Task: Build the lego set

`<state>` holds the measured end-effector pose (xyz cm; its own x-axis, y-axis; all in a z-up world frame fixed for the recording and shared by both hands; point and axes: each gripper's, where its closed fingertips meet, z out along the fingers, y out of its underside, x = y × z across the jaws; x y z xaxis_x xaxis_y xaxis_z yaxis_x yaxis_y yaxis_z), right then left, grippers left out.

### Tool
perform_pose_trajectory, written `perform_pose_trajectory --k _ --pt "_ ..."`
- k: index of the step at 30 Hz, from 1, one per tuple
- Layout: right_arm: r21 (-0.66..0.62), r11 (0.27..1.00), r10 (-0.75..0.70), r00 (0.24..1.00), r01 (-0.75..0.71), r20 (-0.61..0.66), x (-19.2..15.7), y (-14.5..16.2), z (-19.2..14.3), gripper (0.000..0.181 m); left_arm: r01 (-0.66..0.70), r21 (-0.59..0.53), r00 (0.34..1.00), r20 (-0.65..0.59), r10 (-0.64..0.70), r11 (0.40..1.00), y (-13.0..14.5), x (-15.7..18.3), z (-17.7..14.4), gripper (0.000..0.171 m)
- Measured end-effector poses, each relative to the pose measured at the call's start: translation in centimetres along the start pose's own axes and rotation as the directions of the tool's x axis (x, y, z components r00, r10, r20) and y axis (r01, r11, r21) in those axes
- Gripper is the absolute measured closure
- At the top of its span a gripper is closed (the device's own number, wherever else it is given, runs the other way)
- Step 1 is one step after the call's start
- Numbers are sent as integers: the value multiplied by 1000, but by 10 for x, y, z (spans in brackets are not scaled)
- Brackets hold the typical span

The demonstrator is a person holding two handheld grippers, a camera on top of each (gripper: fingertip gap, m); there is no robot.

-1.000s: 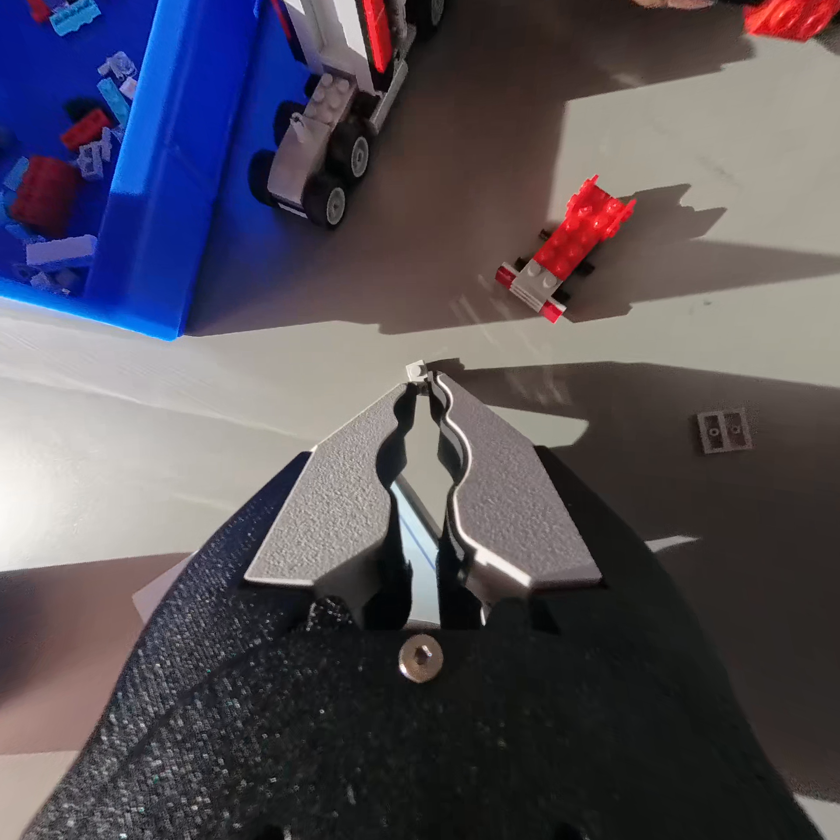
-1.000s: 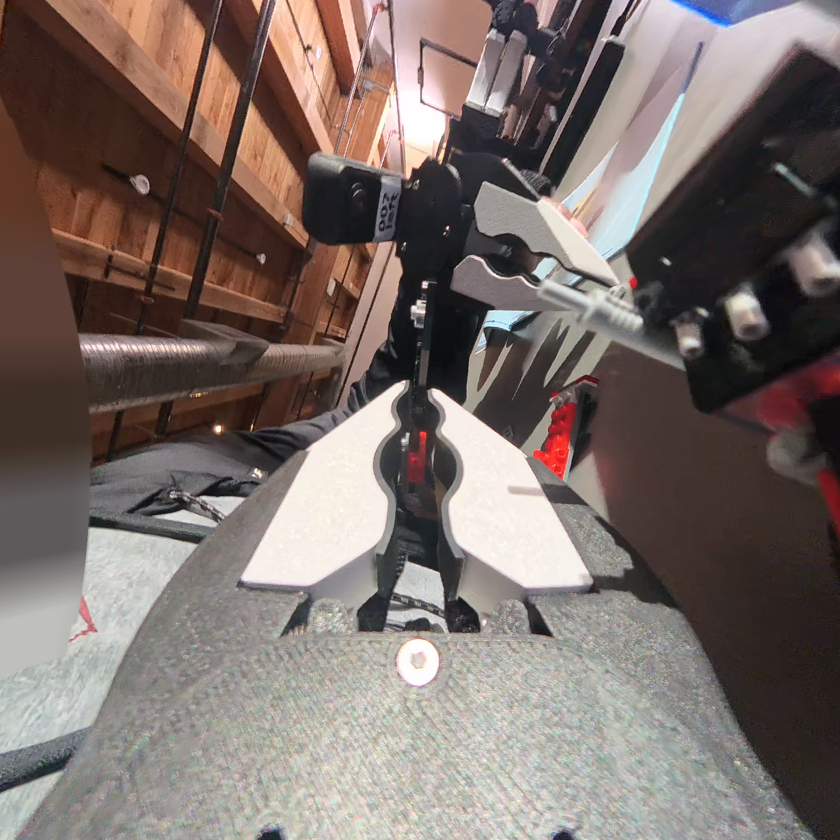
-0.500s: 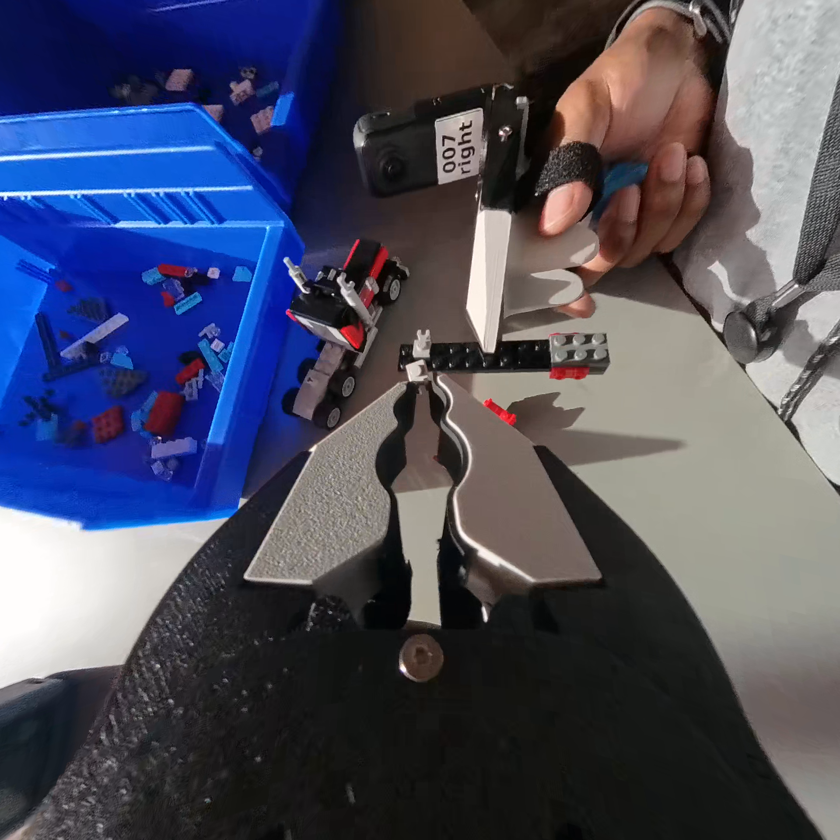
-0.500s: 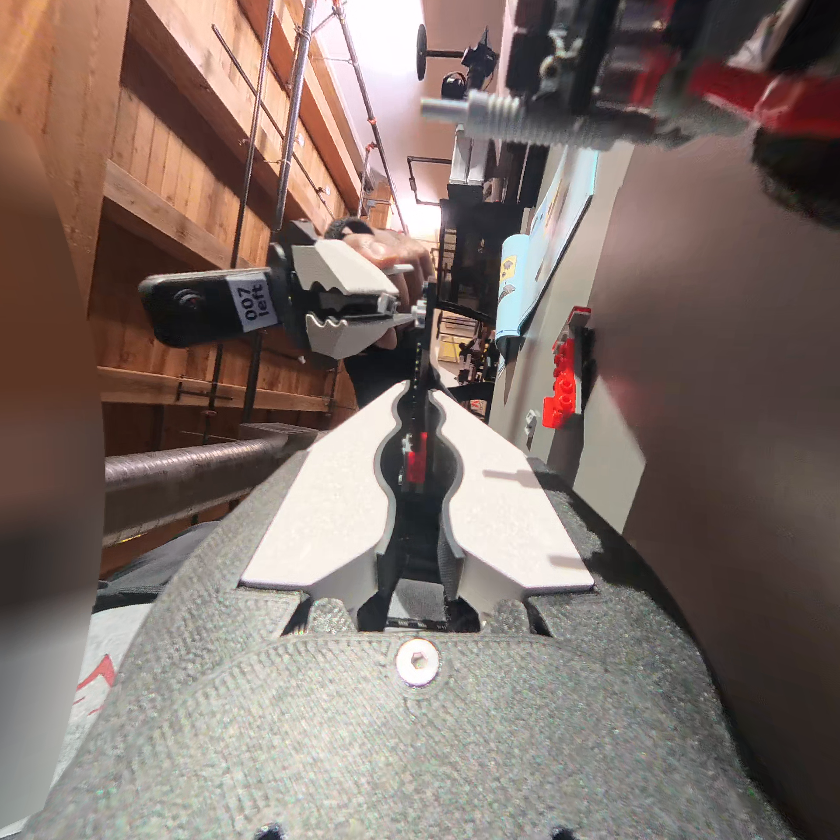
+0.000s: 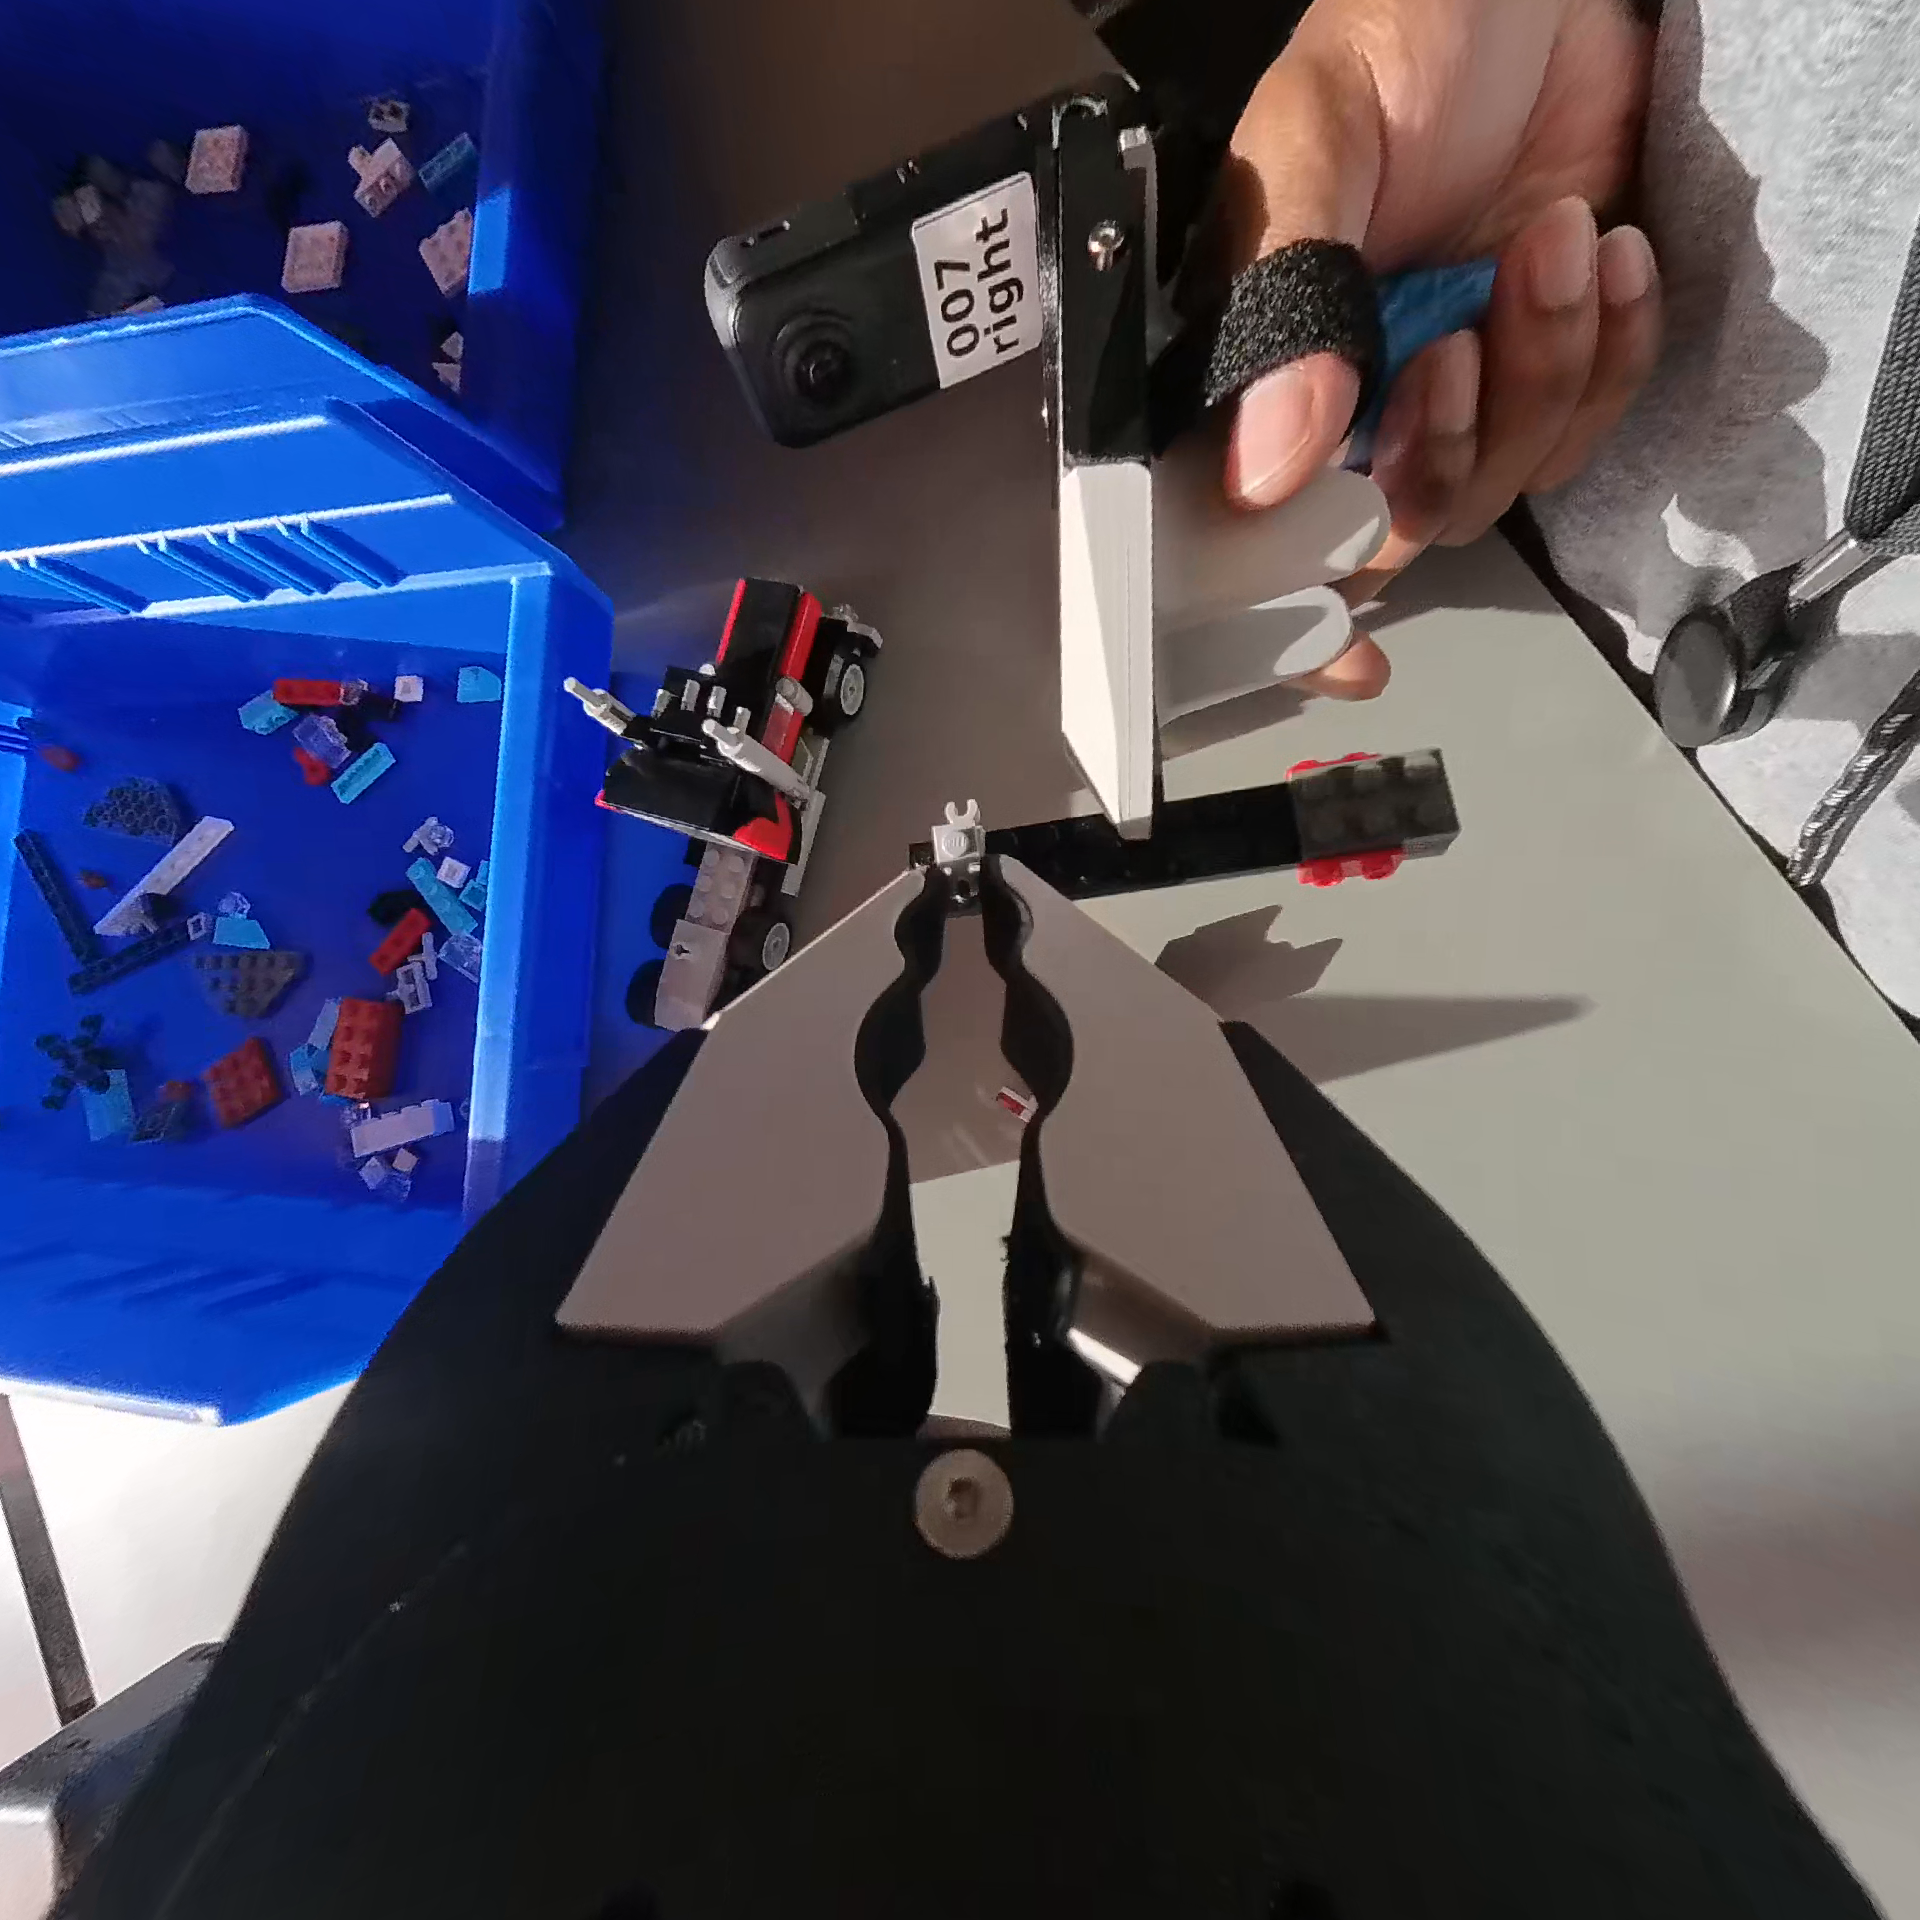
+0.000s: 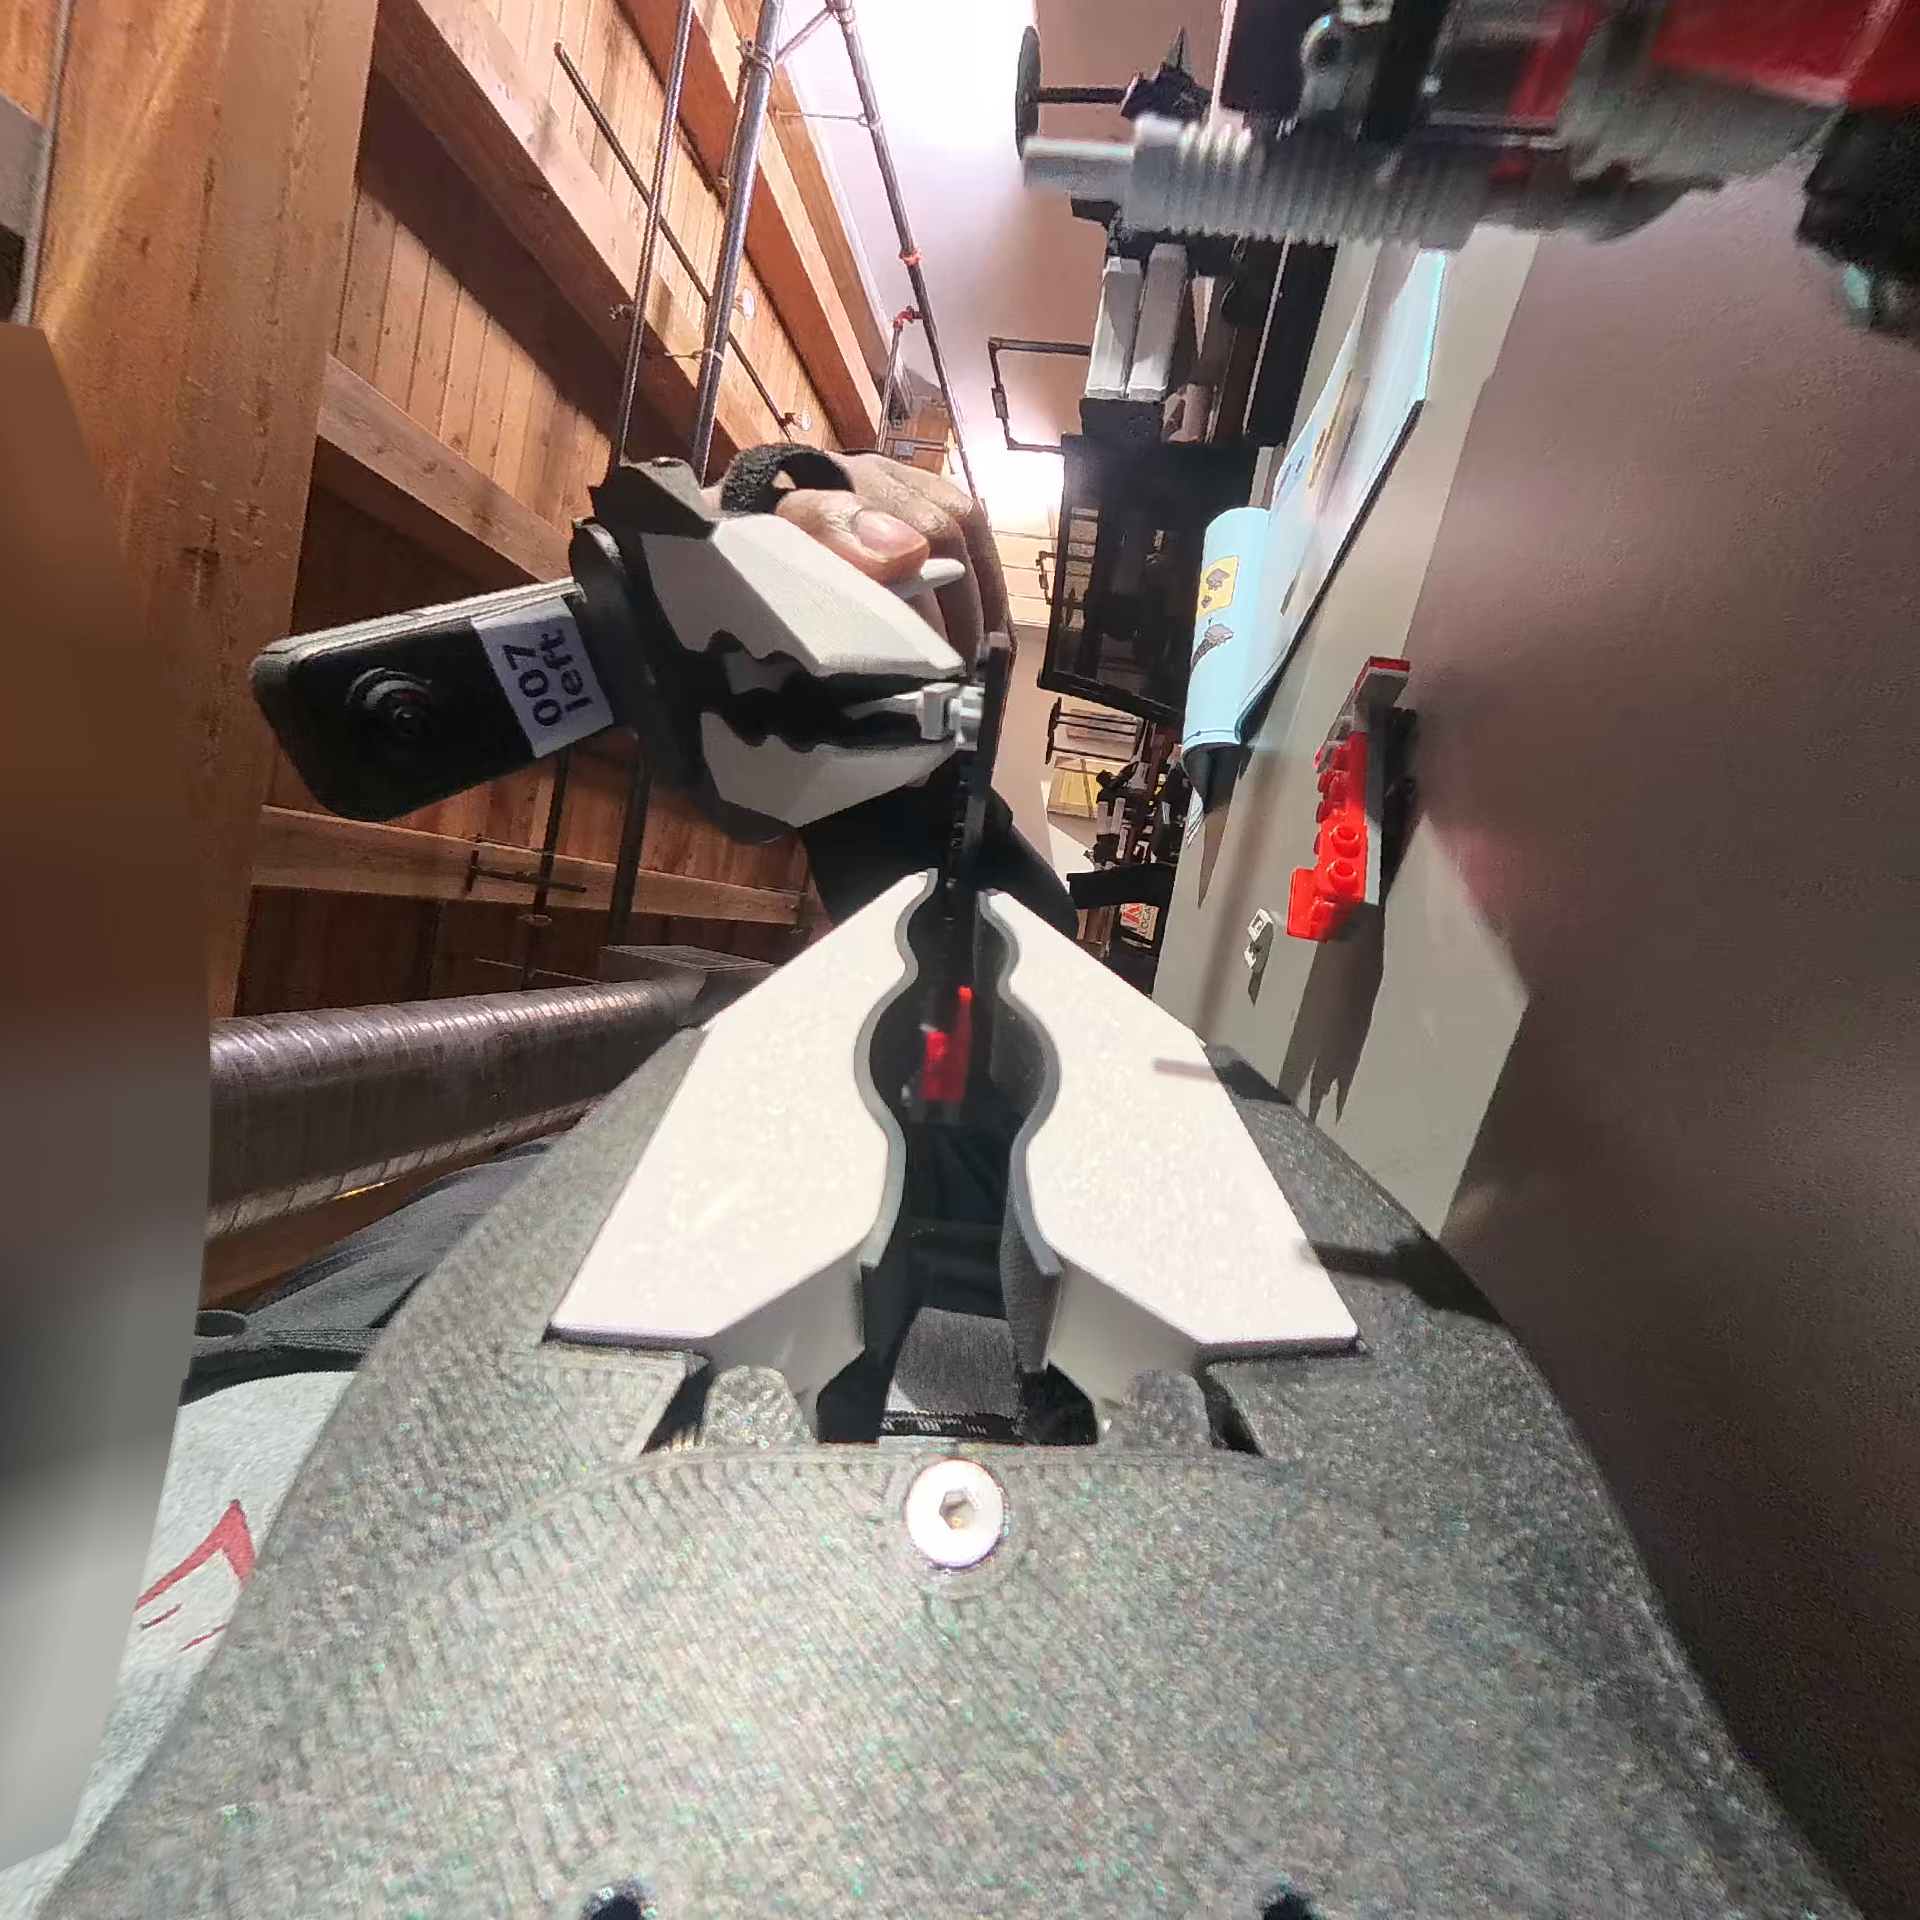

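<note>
Closest in, the left gripper (image 5: 961,883) is pinched tight on a tiny grey clip piece (image 5: 958,844), pressed right up against the end of a long black plate (image 5: 1195,842). The right gripper (image 5: 1127,800) clamps that plate around its middle, held up above the desk (image 5: 1558,1143), with a grey brick and red bits on its far end. Just past that, a black-and-red truck (image 5: 727,790) sits on the desk beside a blue bin (image 5: 520,935) full of loose bricks. From the right wrist view, a small red build (image 6: 1345,852) lies further off on the desk.
</note>
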<state>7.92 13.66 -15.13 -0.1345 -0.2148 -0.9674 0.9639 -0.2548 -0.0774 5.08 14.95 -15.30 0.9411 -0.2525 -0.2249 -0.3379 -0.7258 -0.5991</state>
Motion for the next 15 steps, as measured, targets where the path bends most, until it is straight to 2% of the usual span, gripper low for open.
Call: perform_pose_trajectory --k 15 --pt "-31 999 -22 1000 22 -2 -1 0 0 176 38 8 999 -3 -38 999 1 0 -1 163"
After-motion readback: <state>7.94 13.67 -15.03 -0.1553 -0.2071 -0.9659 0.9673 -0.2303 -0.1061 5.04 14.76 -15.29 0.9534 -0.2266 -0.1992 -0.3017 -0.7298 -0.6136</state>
